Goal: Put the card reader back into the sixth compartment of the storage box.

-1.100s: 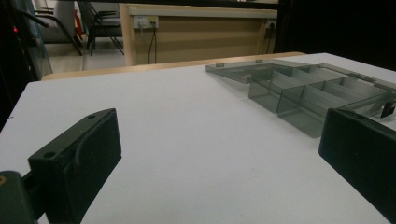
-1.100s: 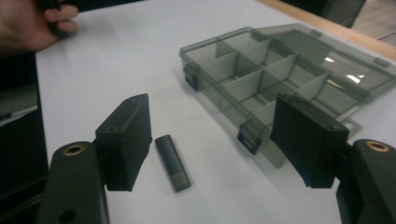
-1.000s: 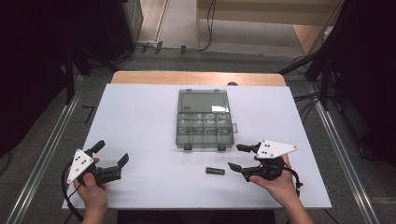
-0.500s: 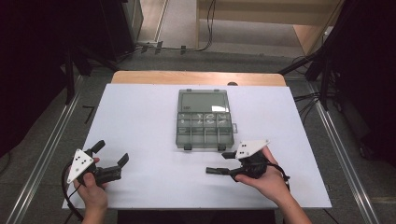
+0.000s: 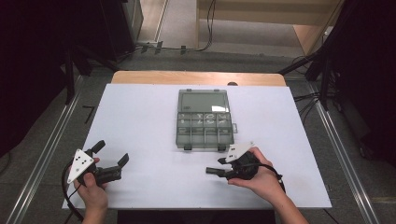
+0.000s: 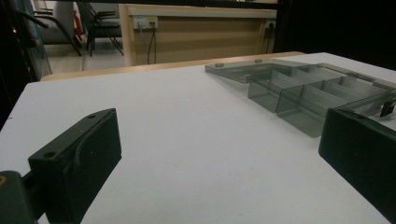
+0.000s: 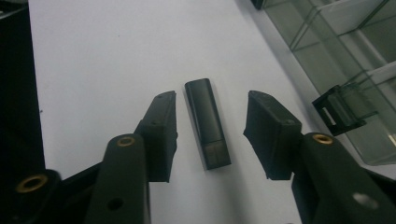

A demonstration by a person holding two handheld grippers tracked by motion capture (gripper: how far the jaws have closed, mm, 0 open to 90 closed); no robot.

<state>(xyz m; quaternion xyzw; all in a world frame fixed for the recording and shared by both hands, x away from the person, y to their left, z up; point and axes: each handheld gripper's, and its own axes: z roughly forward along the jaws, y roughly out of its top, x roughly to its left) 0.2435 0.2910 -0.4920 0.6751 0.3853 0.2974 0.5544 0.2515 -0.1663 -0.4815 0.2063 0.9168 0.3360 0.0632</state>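
we see a white surface [image 5: 140,121] with a clear compartment box [image 5: 204,120] at its middle, lid open. our right tongs [image 7: 210,135] gape around a small black stick [image 7: 207,122] lying flat just before the box, its sides untouched. our left tongs [image 5: 111,161] rest wide apart near the surface's front left corner, holding nothing.

one organizer box [image 5: 204,121], one black stick [image 7: 207,122], two claws

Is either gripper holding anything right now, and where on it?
Nothing is held. The right gripper is open astride the black stick; the left gripper is open.
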